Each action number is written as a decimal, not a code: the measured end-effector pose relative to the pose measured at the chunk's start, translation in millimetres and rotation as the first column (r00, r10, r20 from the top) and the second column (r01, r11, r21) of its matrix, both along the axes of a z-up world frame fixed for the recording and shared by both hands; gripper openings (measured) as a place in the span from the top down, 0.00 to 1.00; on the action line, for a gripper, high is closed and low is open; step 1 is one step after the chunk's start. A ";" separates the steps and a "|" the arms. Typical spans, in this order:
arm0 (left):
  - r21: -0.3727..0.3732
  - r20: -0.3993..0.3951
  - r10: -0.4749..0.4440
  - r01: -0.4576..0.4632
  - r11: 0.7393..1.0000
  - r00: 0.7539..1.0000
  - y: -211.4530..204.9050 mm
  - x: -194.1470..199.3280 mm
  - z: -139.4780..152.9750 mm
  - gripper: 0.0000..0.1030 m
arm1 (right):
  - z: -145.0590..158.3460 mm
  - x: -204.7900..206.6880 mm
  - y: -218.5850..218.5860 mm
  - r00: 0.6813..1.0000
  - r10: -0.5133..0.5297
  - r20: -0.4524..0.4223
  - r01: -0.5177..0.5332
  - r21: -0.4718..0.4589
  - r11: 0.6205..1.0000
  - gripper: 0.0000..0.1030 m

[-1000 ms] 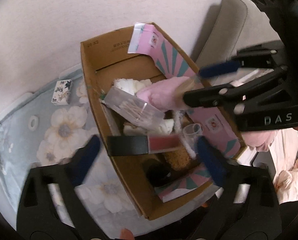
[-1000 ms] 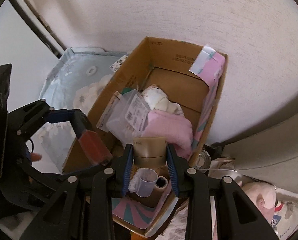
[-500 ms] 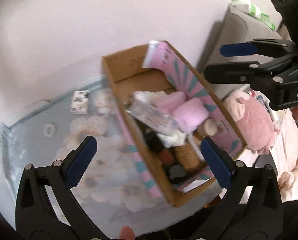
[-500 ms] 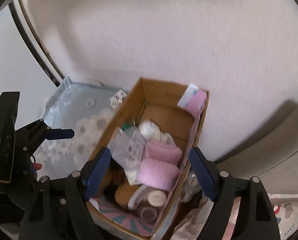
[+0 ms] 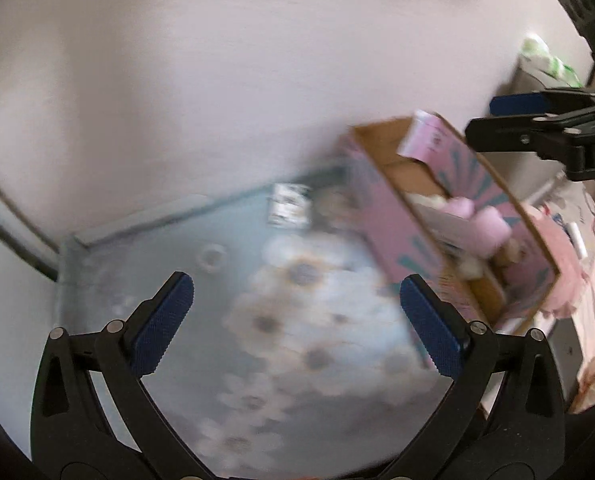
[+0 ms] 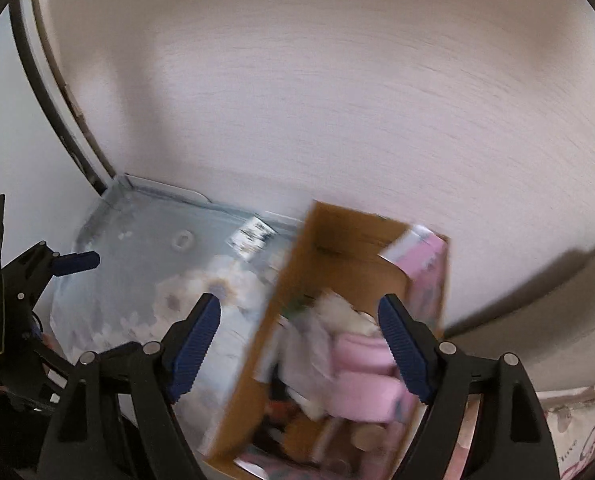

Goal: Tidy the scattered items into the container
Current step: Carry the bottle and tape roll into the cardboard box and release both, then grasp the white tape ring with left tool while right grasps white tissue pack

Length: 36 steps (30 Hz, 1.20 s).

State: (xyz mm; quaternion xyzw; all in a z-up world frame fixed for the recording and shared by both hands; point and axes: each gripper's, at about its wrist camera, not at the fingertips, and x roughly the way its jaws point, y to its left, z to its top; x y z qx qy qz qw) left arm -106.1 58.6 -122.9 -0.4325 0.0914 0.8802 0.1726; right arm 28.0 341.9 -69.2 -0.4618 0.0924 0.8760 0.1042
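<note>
The cardboard box (image 6: 337,240) with pink patterned sides (image 5: 393,232) holds pink rolled towels (image 6: 361,360), white fluff and a clear packet. It stands on a pale blue floral mat (image 5: 157,280). A small patterned packet (image 5: 289,210) and a white ring (image 5: 213,258) lie on the mat left of the box. My left gripper (image 5: 297,284) hangs open and empty over the mat. Above the box's left wall, my right gripper (image 6: 300,302) is open with nothing between its fingers. Each gripper shows in the other's view: the right gripper (image 5: 537,116), the left gripper (image 6: 73,262).
A pale wall (image 6: 337,100) rises right behind the mat and box. Grey upholstery (image 6: 557,312) and a pink plush toy (image 5: 561,272) crowd the box's right side. A dark curved strip (image 6: 37,92) runs along the far left.
The left gripper released a red-and-black item and the right released a tan jar into the box. Both rose away; the left swung left over the mat.
</note>
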 end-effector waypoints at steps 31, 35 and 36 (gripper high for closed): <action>0.019 0.066 -0.161 0.160 0.987 0.985 -71.0 -125.0 -170.6 0.19 | -188.4 -136.2 -42.3 0.893 -0.450 -0.023 0.444 -0.118 0.888 0.24; 0.023 0.071 -0.183 0.182 0.983 0.981 -65.0 -128.8 -175.5 0.23 | -199.1 -137.5 -34.2 0.891 -0.454 -0.027 0.449 -0.109 0.887 0.25; 0.023 0.074 -0.186 0.185 0.982 0.980 -64.0 -129.5 -177.4 0.24 | -200.4 -138.4 -33.5 0.893 -0.449 -0.025 0.445 -0.099 0.890 0.25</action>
